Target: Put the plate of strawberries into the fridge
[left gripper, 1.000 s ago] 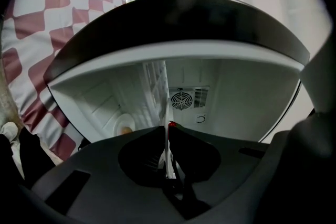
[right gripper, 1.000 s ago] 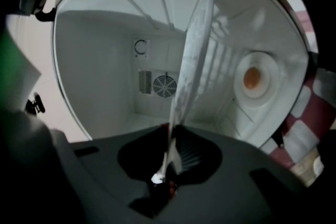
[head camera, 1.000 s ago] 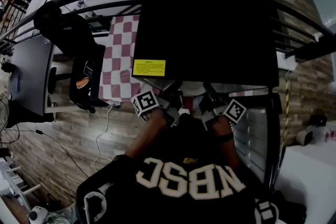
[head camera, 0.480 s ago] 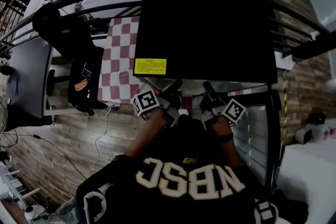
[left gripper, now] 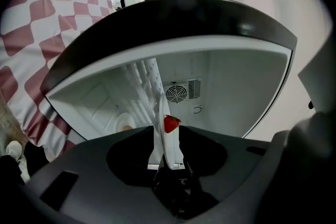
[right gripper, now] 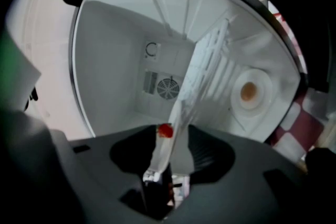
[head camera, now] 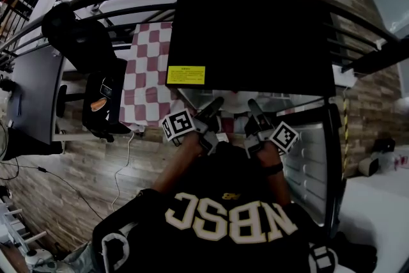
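The person stands close to the open fridge (head camera: 255, 29), black outside and white inside, with both claws stretched into its opening. In the head view the left claw (head camera: 214, 105) and the right claw (head camera: 252, 107) point away from the body, side by side, under the near edge of the fridge's black top. The fridge door (head camera: 307, 156) hangs open at the right.

Both gripper views are rolled, so the white plate (left gripper: 160, 149) shows edge-on as a narrow strip. The left claw (left gripper: 167, 162) has just been opening: its jaws stand apart with dark gaps on both sides of the plate's rim, which sits between them without being pinched. A red strawberry (left gripper: 171, 124) shows on the plate beyond the jaws.

The right claw (right gripper: 170, 165) has also just been opening, and its jaws stand wide around the opposite rim of the plate (right gripper: 165, 157), with a strawberry (right gripper: 165, 130) just past them.

The plate's far end meets the near end of a white wire shelf (right gripper: 210, 60); I cannot tell whether it rests on the shelf. A round fan grille (right gripper: 167, 87) sits in the back wall.

Left of the fridge stands a bench with a red-and-white checked cloth (head camera: 147, 80) and a black chair (head camera: 83, 41).
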Demonstrator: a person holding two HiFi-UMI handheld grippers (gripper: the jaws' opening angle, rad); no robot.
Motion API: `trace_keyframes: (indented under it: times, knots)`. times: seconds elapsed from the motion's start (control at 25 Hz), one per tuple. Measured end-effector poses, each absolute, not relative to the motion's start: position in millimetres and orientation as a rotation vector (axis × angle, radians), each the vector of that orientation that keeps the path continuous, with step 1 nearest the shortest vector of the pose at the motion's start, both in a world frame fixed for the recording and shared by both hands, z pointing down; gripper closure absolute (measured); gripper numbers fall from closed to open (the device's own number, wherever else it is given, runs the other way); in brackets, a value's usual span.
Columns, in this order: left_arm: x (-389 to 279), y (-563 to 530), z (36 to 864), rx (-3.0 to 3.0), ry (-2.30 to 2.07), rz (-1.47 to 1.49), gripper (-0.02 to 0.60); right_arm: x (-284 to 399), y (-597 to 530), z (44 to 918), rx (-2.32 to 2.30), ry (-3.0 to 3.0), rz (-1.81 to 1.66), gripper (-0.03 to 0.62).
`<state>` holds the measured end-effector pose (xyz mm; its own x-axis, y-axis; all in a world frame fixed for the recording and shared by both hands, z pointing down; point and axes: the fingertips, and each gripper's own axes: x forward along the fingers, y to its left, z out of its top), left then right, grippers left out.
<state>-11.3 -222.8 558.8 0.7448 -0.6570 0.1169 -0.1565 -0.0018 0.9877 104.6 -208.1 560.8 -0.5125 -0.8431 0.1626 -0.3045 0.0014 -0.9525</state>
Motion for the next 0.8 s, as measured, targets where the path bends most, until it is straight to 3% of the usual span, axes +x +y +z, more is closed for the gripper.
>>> trace_keyframes:
  times: [0.52,0.8]
  knots:
    - [-9.8,-188.6,557.7,1.700,-0.679,-0.347,0.431,111.6,-171.3,562.9,-1.322,1.844,-1.501,0.411]
    - [-17.2,-166.0,563.9,1.992,-0.803,-0.134,0.433,109.7,-161.6,561.2,-1.553,2.317,-1.103,0.411]
